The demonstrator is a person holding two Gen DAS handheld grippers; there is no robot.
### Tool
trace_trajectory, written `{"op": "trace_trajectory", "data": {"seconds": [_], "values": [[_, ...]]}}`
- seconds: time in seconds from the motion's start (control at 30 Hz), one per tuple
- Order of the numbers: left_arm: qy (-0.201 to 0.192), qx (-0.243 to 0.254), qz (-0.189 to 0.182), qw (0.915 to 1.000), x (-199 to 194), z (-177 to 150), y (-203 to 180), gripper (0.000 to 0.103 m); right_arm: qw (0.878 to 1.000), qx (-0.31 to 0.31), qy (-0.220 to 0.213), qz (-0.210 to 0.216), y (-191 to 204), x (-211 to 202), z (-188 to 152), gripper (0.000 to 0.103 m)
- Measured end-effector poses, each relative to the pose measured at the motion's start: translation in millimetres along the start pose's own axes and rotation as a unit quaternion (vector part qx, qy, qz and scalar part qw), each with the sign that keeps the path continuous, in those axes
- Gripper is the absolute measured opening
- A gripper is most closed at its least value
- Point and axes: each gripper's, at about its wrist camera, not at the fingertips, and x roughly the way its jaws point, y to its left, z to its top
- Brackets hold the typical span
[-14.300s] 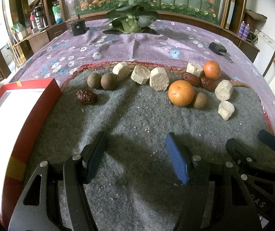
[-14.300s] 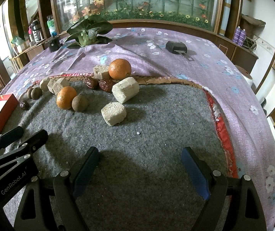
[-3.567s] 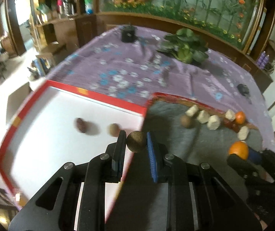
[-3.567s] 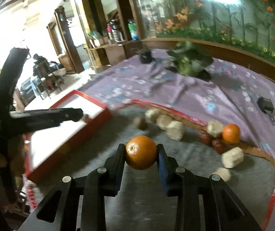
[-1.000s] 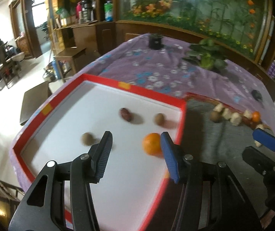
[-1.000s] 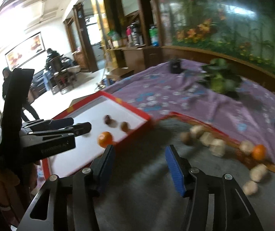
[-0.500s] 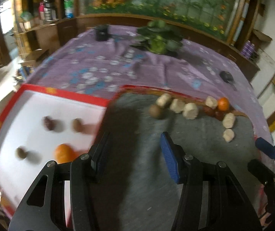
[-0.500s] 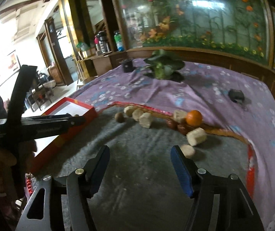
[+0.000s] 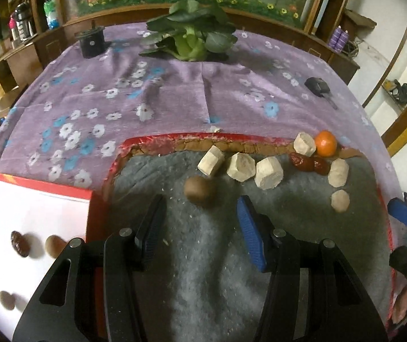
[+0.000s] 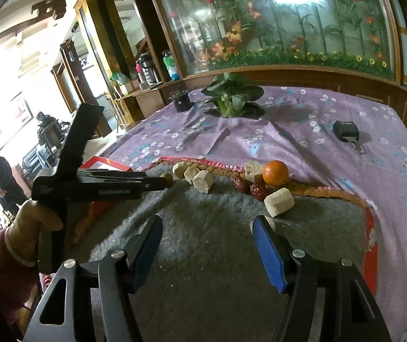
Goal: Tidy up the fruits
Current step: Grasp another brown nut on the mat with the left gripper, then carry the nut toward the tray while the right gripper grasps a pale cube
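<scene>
The left gripper [image 9: 199, 222] hangs wide and empty just short of the brown round fruit [image 9: 199, 191] on the grey mat [image 9: 203, 256], likely lined up to take it next. The right gripper [image 10: 206, 245], equally wide and empty, faces the orange [image 10: 275, 173] at the mat's far edge. Only the left view shows inside the red tray [image 9: 32, 188] beside the mat, holding what seem three small fruits.

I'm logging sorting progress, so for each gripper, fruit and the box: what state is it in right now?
left gripper: open, empty, over the grey mat.
right gripper: open, empty.
brown round fruit: on the mat, just ahead of the left gripper.
orange: on the mat's far edge, unsorted.
red dates: on the mat, beside the orange.
red box: open, holding three small fruits in view.
</scene>
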Motion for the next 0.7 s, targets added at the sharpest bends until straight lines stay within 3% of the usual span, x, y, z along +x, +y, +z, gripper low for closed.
{"op": "trace_trajectory", "data": {"seconds": [0.2,0.23,0.27,0.5,0.7], "values": [[0.004,0.009,0.005,0.9999,12.4,3.1,-0.7,0.052,1.0,-0.011,0.005,0.003,2.2,7.1,3.9,0.064],[0.005,0.009,0.003,0.9999,14.9,3.1,-0.6,0.045,1.0,-0.012,0.005,0.005,2.8,8.2,4.8,0.064],[0.009,0.011,0.004,0.9999,17.8,3.3,-0.9,0.024,1.0,-0.012,0.006,0.007,2.9,9.7,5.6,0.064],[0.006,-0.006,-0.001,1.0,18.1,3.0,5.5,0.024,0.999,-0.034,0.025,-0.011,9.6,28.0,16.9,0.064],[-0.014,-0.005,0.014,0.9998,-9.6,-9.8,4.6,0.024,0.997,-0.047,0.058,0.019,11.7,68.6,31.6,0.064]]}}
